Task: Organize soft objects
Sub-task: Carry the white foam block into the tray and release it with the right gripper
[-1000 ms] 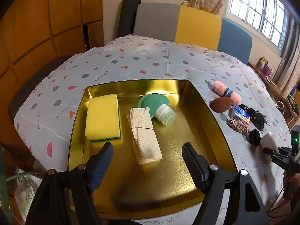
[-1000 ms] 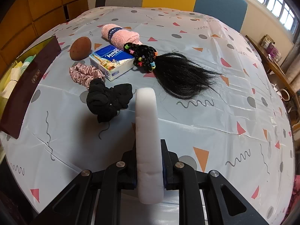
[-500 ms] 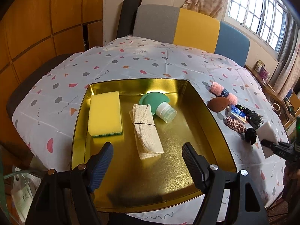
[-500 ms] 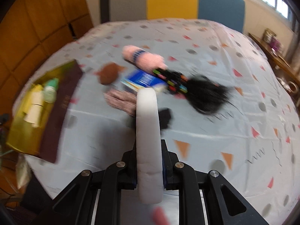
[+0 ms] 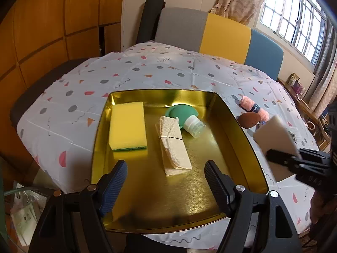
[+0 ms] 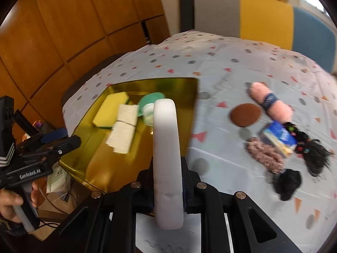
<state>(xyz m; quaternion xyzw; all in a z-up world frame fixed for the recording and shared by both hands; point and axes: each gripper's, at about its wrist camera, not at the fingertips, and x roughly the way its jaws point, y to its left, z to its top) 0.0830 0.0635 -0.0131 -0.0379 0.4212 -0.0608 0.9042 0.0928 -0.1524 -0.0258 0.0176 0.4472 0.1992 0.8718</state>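
Observation:
A gold tray (image 5: 242, 130) holds a yellow sponge (image 5: 127, 131), a folded beige cloth (image 5: 173, 145) and a green item with a white cap (image 5: 185, 116). My left gripper (image 5: 166, 168) hovers open over the tray's near end with nothing between its fingers. My right gripper (image 6: 167, 172) is shut on a white foam sponge (image 6: 167, 158), which is in the air by the tray's right wall. That white foam sponge (image 5: 273, 136) also shows in the left wrist view. On the tablecloth to the right lie a pink towel roll (image 6: 271, 103) and a brown sponge (image 6: 245, 115).
More loose items lie on the cloth: a blue tissue pack (image 6: 278, 138), a pink scrunchie (image 6: 264, 158), a black scrunchie (image 6: 287, 182) and a black hairpiece (image 6: 313, 154). A grey, yellow and blue chair back (image 5: 221, 33) stands behind the table. Wood panels line the left.
The right gripper has swung left and up with the white sponge, from above the loose items to the tray's right side. The left gripper has hardly shifted.

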